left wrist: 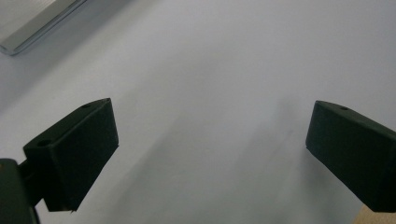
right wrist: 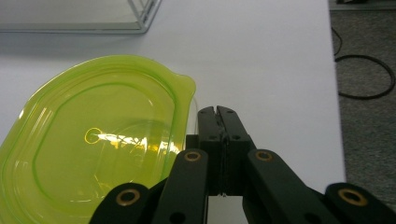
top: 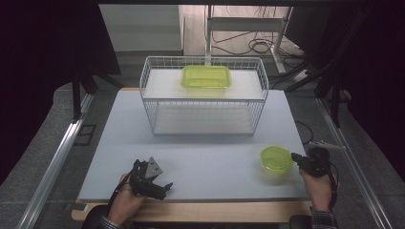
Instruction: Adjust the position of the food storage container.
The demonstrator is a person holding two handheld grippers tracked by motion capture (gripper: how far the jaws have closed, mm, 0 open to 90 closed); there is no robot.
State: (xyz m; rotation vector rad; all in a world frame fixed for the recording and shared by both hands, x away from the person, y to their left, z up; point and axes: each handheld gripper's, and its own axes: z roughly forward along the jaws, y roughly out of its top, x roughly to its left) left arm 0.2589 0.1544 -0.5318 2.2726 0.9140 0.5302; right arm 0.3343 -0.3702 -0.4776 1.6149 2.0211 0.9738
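Note:
A small round container with a translucent green lid (top: 276, 158) (right wrist: 93, 149) sits on the pale table (top: 200, 162) near its front right. My right gripper (top: 294, 157) (right wrist: 217, 111) lies just to its right, jaws pressed together with nothing between them, the tips beside the lid's small tab. At the front left, my left gripper (top: 165, 190) (left wrist: 210, 140) is held low over bare table, its two black jaws wide apart and empty. A larger rectangular green-lidded container (top: 206, 76) rests on top of the white wire rack (top: 203, 102) at the back.
The wire rack has a lower shelf with nothing on it. A metal rail (top: 57, 157) runs along the table's left side. Cables (right wrist: 364, 77) lie on the floor to the right of the table. A wooden edge (top: 200, 211) borders the table's front.

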